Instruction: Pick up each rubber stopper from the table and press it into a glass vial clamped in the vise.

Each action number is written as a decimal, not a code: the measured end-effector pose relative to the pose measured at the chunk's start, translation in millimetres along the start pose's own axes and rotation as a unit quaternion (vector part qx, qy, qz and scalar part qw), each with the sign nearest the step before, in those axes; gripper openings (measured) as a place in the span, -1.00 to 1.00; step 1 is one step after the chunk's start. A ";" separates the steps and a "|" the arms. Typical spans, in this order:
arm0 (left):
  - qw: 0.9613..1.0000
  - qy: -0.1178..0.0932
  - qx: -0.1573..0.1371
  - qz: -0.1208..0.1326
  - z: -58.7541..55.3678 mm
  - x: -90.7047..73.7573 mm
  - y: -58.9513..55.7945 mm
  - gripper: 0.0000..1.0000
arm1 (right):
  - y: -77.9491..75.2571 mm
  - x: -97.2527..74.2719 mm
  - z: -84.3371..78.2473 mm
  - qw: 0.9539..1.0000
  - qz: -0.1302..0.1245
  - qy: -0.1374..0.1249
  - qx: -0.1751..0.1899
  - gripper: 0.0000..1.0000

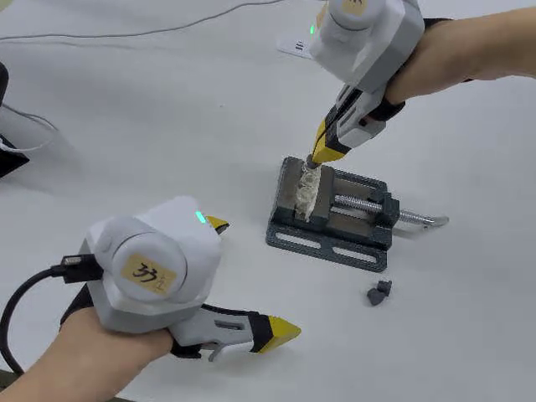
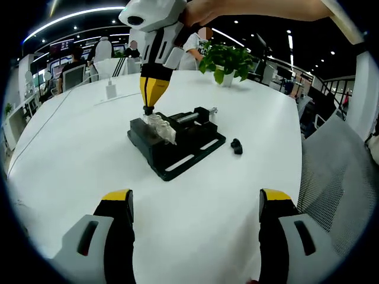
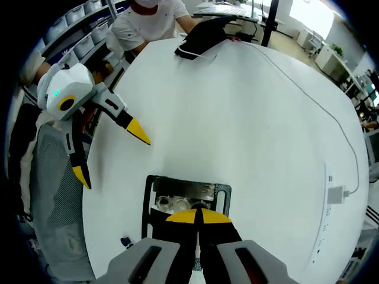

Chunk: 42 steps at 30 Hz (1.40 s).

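A dark vise [image 1: 360, 237] stands on the white table and clamps a row of glass vials [image 1: 306, 194]. My right gripper [image 1: 319, 157] comes down from above onto the far vial, shut on a small dark rubber stopper [image 1: 311, 164] that touches the vial's mouth. In the right gripper view the yellow jaws [image 3: 194, 215] meet just over the vials [image 3: 170, 203]. Two more grey stoppers [image 1: 379, 292] lie on the table in front of the vise. My left gripper [image 1: 251, 276] hovers low at the near left, open and holding nothing. The vise [image 2: 177, 142] sits ahead of it.
A white cable [image 1: 126, 33] runs along the table's far side, and a white charger [image 3: 335, 194] lies beside it. A black device [image 1: 7, 151] is at the left edge. A potted plant [image 2: 225, 59] stands at the table's far end. Grey mesh chairs [image 2: 337, 177] flank the table.
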<state>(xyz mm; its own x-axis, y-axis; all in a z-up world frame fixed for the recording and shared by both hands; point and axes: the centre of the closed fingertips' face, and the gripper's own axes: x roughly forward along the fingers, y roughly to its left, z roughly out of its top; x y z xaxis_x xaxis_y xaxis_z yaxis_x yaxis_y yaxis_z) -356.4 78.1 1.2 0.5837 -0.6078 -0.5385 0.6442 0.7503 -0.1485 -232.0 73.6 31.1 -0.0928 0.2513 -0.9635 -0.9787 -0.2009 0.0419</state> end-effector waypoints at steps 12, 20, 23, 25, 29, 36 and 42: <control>1.000 -0.004 -0.011 -0.002 4.0 6.5 3.7 0.72 | -1.8 3.5 0.4 0.999 0.015 0.023 0.021 -1.00; 1.000 -0.010 -0.019 0.002 7.2 9.0 9.3 0.71 | -4.4 4.1 1.1 0.999 0.027 0.031 0.033 -1.00; 1.000 -0.008 -0.020 0.001 6.8 11.0 9.9 0.70 | 1.6 3.5 0.9 0.999 0.020 0.048 0.017 -1.00; 1.000 -0.010 -0.022 0.000 7.7 11.8 9.6 0.70 | 0.8 3.7 1.6 0.998 0.020 0.055 0.020 -1.00; 1.000 -0.013 -0.024 0.000 9.4 12.7 10.0 0.70 | -6.5 6.4 0.8 0.998 0.023 0.060 0.017 -1.00; 1.000 -0.014 -0.022 -0.003 11.1 15.7 9.4 0.70 | -13.2 9.6 -0.4 0.997 0.010 0.081 0.006 -1.00; 1.000 -0.015 -0.020 0.000 14.8 13.1 10.4 0.70 | -12.8 7.4 -5.8 0.997 0.018 0.064 0.027 -1.00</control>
<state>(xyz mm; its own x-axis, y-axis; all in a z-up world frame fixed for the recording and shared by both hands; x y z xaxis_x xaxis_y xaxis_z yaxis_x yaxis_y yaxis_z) -334.8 74.1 4.8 0.5995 -0.6142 -0.5132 0.6239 0.7602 -0.1812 -219.0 72.6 22.0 -0.1072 0.1208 -0.9869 -0.9840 -0.1550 0.0879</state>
